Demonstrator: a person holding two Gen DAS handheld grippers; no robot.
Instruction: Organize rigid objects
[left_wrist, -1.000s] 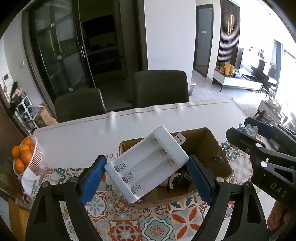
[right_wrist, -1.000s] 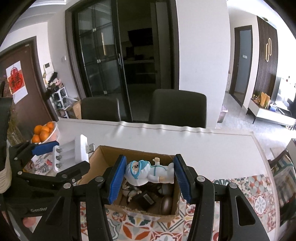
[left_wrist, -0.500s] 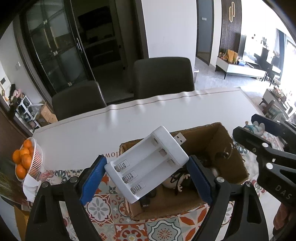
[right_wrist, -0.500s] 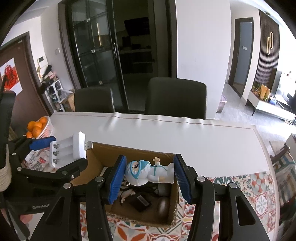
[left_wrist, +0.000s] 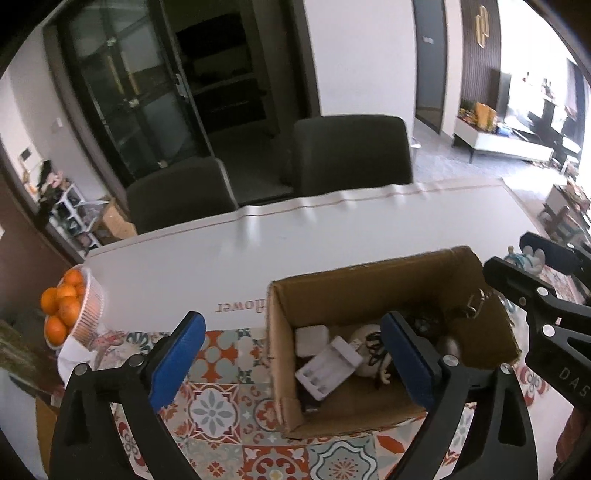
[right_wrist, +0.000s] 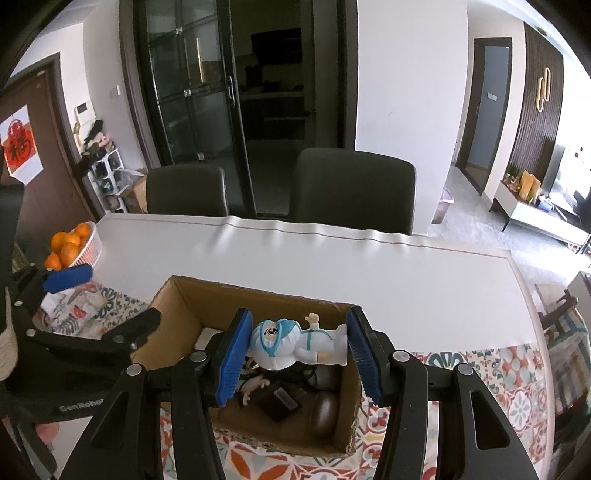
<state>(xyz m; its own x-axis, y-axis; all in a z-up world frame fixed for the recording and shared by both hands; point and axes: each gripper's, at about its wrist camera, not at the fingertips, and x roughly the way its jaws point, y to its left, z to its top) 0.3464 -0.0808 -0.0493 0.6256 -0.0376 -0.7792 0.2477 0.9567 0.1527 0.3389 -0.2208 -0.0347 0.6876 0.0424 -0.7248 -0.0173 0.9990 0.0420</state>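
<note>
The left tool (left_wrist: 291, 363) was opening, empty, the white charger (left_wrist: 327, 367) lying in the cardboard box (left_wrist: 369, 284) at lower centre; the right tool (right_wrist: 297, 349) gripped a figurine (right_wrist: 295, 343)

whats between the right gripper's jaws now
A white-and-blue figurine, lying sideways and clamped over the cardboard box, as the right wrist view shows.

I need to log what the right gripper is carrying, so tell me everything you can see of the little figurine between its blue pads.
The small white-and-blue plastic figurine looks like a cartoon character in a white protective suit with a blue hood, one large eye showing and one raised fist. It lies sideways, head toward the left pad, feet toward the right, clamped between the right gripper pads. It hangs above the open brown cardboard box, touching nothing else visible.
</note>
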